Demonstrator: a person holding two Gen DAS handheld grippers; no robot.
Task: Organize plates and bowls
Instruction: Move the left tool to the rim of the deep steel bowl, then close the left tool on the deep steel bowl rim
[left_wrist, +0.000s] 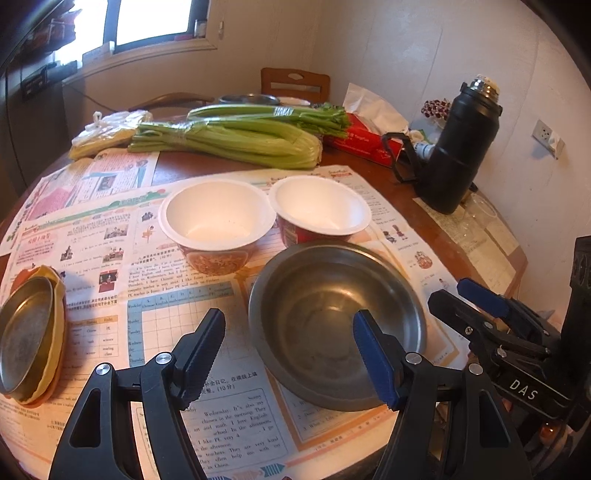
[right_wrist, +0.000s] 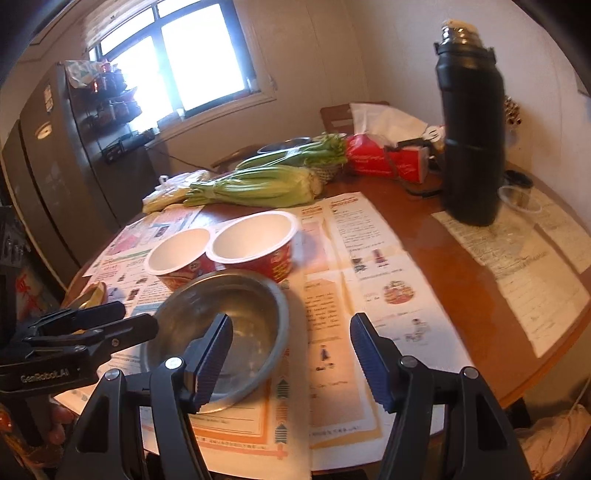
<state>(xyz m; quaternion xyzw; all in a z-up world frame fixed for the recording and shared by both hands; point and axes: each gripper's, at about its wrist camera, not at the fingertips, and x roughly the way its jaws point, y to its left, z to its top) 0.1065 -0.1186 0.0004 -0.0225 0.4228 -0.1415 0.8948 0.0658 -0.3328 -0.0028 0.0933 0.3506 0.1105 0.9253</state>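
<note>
the steel bowl (left_wrist: 337, 325) is sitting between both grippers: left gripper (left_wrist: 291, 362) and right gripper (right_wrist: 291, 363) are each straddling its near rim, fingers wide, holding nothing.

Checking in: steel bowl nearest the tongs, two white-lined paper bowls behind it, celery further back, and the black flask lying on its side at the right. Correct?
Not quite: the black flask stands upright, as the right wrist view shows. The rest holds: the steel bowl is nearest, two paper bowls behind it, celery further back.
</note>
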